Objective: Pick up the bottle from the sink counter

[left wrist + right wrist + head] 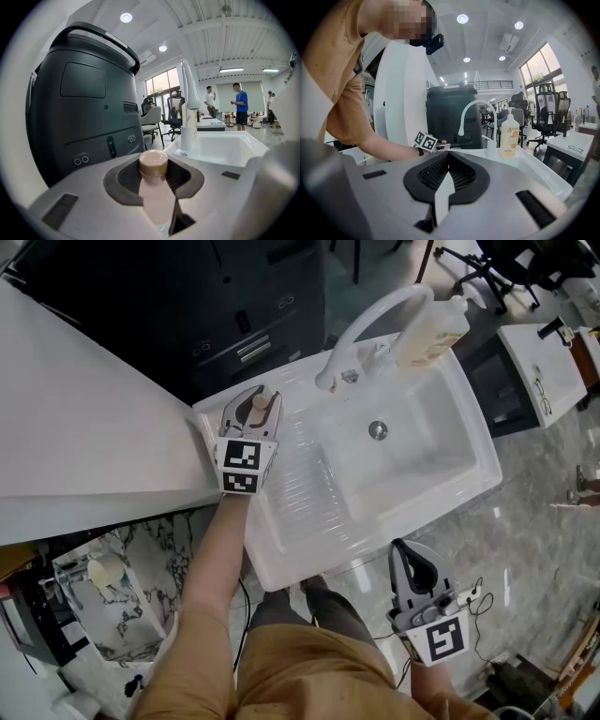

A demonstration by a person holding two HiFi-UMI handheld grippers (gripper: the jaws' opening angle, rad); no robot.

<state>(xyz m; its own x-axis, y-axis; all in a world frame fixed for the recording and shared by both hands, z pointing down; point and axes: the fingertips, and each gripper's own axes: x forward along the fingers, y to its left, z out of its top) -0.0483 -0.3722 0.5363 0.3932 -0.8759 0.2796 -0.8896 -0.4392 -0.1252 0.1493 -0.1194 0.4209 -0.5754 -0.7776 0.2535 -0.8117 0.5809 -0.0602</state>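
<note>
The small pale-pink bottle with a tan round cap (153, 165) sits at the back left corner of the white moulded sink counter (281, 507), between the jaws of the left gripper (255, 414). The pads press on its body just below the cap. It looks roughly upright, its long axis crossing the jaws, so I judge a straight lift is all that remains. I cannot tell whether its base has left the counter. The right gripper (410, 557) hangs well apart off the front edge, jaws together and empty.
</note>
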